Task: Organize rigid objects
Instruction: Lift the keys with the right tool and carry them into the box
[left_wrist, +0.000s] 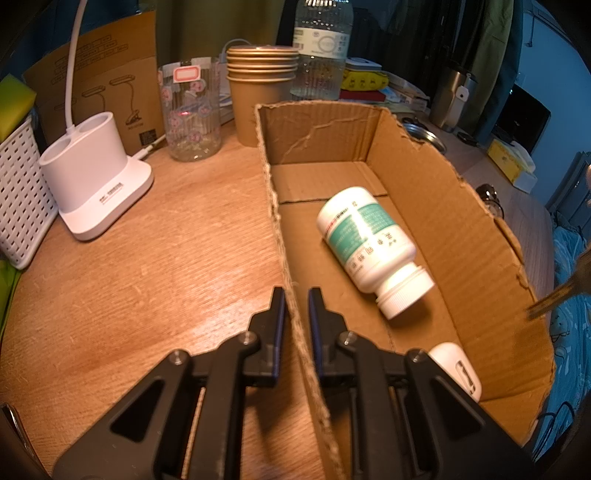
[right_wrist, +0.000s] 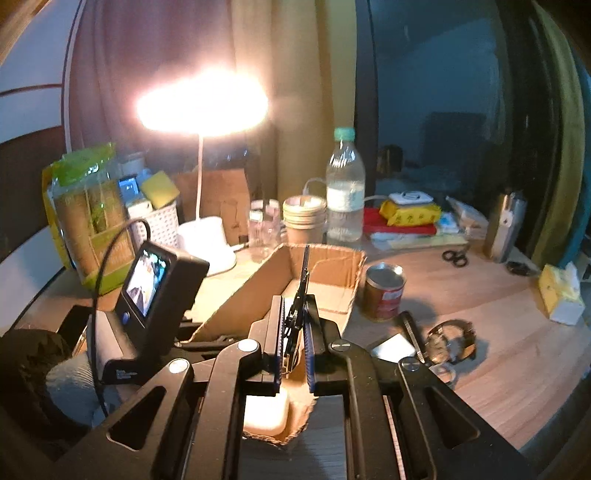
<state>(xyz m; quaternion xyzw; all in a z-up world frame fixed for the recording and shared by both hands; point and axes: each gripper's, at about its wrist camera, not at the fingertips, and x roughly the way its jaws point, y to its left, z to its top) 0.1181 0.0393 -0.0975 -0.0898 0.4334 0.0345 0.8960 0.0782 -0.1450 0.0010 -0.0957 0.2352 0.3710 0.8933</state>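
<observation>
- Wooden worktop (left_wrist: 147, 266) under warm lamp light, dark curtains behind, clutter along the far edge.
- At the far left, white basket (left_wrist: 18, 199), then white lamp base (left_wrist: 99, 173); parked at the back, likely to keep the middle free.
- Next along, glass (left_wrist: 190, 110), stacked paper cups (left_wrist: 260, 92), water bottle (left_wrist: 321, 51); all upright, well clear of the box.
- Left gripper (left_wrist: 296, 295) clamped on the near left wall of the cardboard box (left_wrist: 461, 229), one pad outside, one inside; probably steadying the box while things go in.
- Inside the box, pill bottle (left_wrist: 369, 243) on its side, cap toward the camera; white case (left_wrist: 458, 369) at the near corner, part hidden by the gripper.
- Right gripper (right_wrist: 294, 328) pinched together on a slim dark tool (right_wrist: 300, 295), tip pointing up and forward above the box; kind of tool not clear, seemingly on its way in.
- Right of the box, red can (right_wrist: 384, 291) upright, just beside its wall; watch (right_wrist: 450, 339) and scissors (right_wrist: 455, 257) further right, not yet sorted.
</observation>
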